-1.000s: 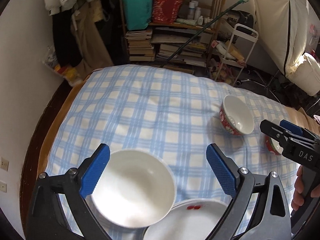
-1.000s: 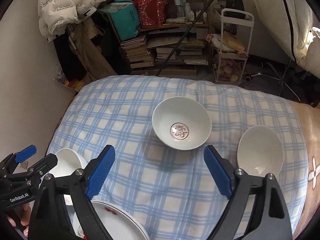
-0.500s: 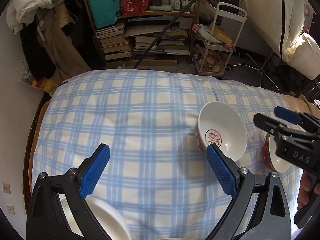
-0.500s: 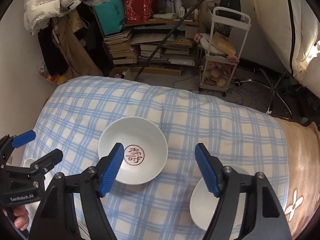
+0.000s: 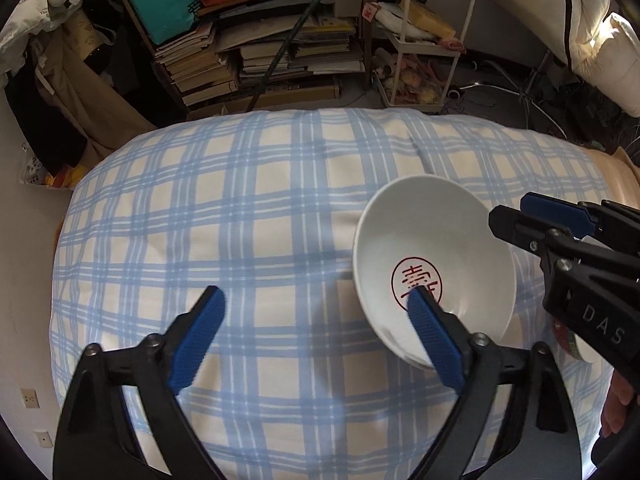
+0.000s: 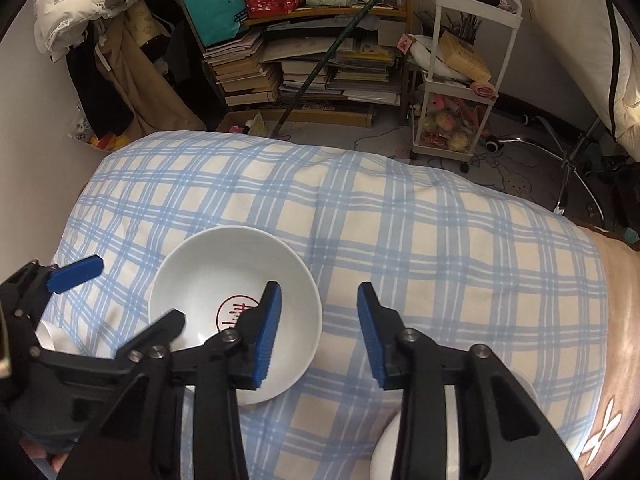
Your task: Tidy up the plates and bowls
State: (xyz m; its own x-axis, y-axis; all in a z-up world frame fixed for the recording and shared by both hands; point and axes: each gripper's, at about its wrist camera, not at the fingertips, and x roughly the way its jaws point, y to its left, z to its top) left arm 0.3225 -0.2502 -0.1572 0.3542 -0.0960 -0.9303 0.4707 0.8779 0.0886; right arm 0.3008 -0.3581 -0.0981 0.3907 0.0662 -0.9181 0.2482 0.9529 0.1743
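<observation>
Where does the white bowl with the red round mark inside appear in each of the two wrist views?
Left wrist view: the white bowl is right of centre, partly behind this tool's right-side finger.
Right wrist view: the bowl is left of centre, partly behind the left-side finger.
Shared landmark: the white trolley on the floor behind the blue checked cloth.

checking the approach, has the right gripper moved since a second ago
Yes. The right gripper has come forward and down over the checked cloth, its jaws closing, beside the red-stamped bowl.
</observation>
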